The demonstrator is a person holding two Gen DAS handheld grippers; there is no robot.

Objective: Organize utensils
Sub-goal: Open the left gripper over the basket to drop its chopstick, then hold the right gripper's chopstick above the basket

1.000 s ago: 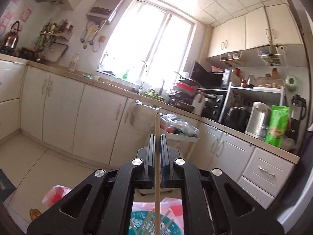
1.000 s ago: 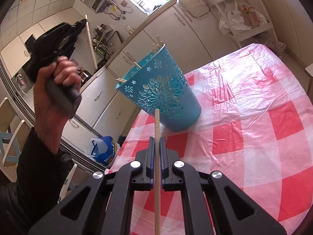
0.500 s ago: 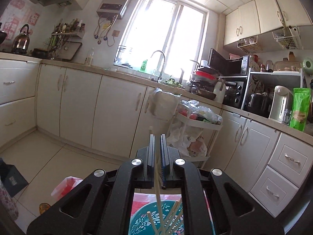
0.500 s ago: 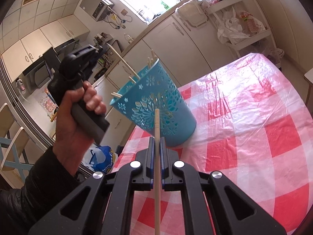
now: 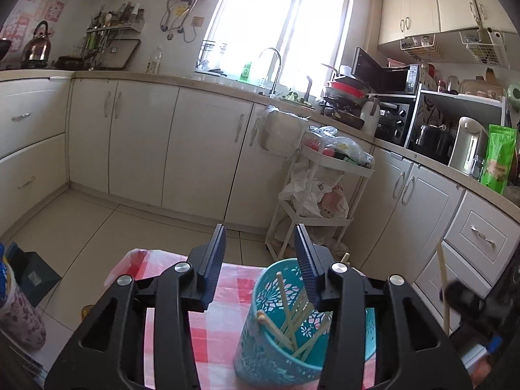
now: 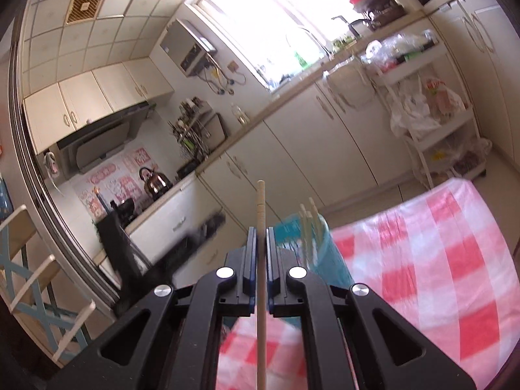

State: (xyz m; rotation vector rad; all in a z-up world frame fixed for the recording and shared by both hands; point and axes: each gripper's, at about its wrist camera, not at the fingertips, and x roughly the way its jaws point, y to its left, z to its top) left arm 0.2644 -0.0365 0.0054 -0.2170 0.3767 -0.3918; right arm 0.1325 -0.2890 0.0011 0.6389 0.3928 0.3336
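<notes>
The left claw (image 5: 260,253) was opening, with nothing between its two fingers, right above a blue cup with flower-shaped holes (image 5: 276,347). The cup stood on the table (image 5: 208,325), which had a red and white checked cloth, and a bunch of wooden chopsticks (image 5: 292,321) leaned inside it. The right claw (image 6: 259,243) was pressed together on one wooden chopstick (image 6: 260,308), which stuck up past its tips, close to the cup.
</notes>
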